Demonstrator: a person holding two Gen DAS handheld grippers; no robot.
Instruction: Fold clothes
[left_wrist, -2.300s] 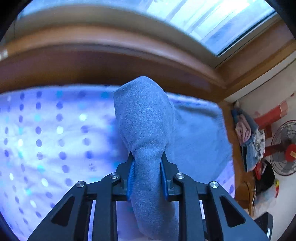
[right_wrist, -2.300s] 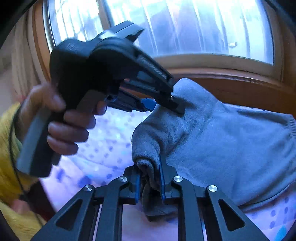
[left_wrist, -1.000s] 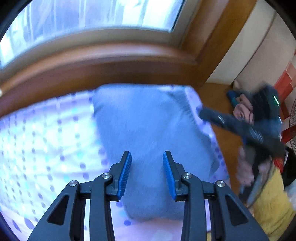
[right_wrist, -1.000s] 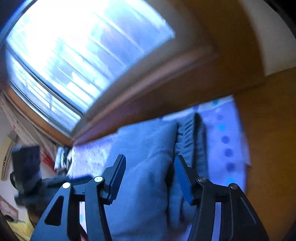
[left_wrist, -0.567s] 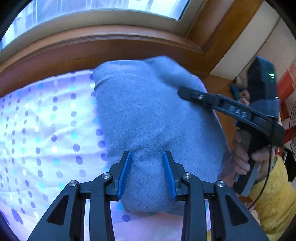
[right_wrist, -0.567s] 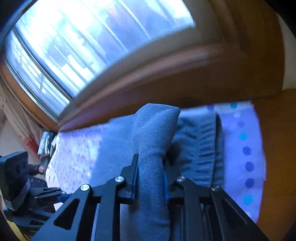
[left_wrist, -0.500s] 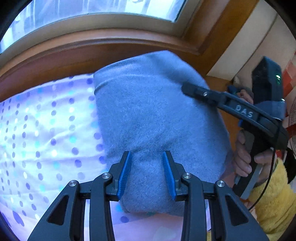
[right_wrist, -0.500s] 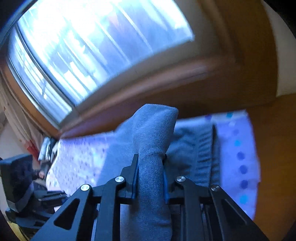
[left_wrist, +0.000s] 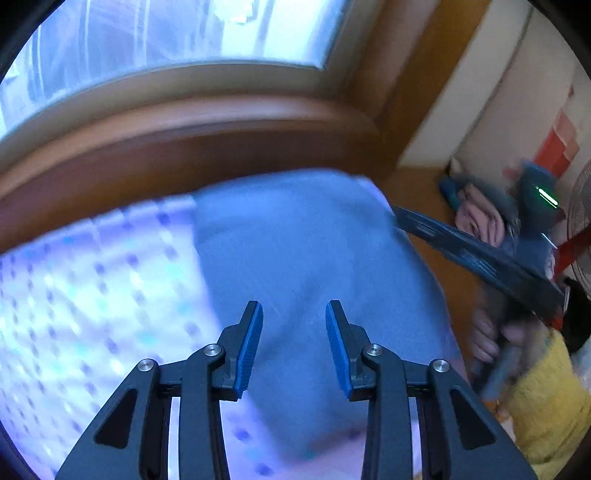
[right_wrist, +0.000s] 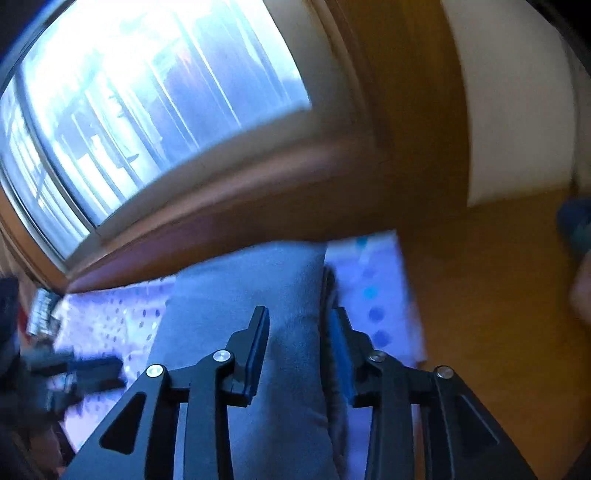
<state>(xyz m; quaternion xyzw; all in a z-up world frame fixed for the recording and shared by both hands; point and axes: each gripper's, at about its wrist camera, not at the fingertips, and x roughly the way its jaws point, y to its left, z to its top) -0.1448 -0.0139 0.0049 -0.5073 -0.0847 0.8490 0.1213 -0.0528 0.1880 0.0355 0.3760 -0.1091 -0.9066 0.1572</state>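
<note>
A folded blue-grey fleece garment (left_wrist: 306, 258) is lying on a white cloth printed with blue and purple dots (left_wrist: 92, 295), which is covering the surface below a wooden window sill (left_wrist: 184, 129). In the left wrist view the garment is filling the middle of the frame, with the dotted cloth spreading away toward 9 o'clock and the sill curving across at 12 o'clock.

The left gripper (left_wrist: 293, 332) is hovering over the near part of the garment with its black, blue-padded fingers (left_wrist: 251, 347) spread apart and nothing between them; whether the tips are brushing the fabric cannot be told. At 3 o'clock in that view, the right gripper (left_wrist: 480, 258) is reaching in at the garment's far right edge, blurred by motion, held by a hand with a yellow fuzzy sleeve (left_wrist: 546, 413) behind it. A heap of pink and blue clothes (left_wrist: 476, 218) is sitting on the wooden floor beyond it, toward 2 o'clock.

In the right wrist view the right gripper (right_wrist: 297, 350) is holding its fingers (right_wrist: 255, 354) parted around a raised ridge of the garment (right_wrist: 258, 295), and the fabric is filling the gap without looking pinched. The left gripper (right_wrist: 74, 369) is showing as a dark blur at 9 o'clock.
</note>
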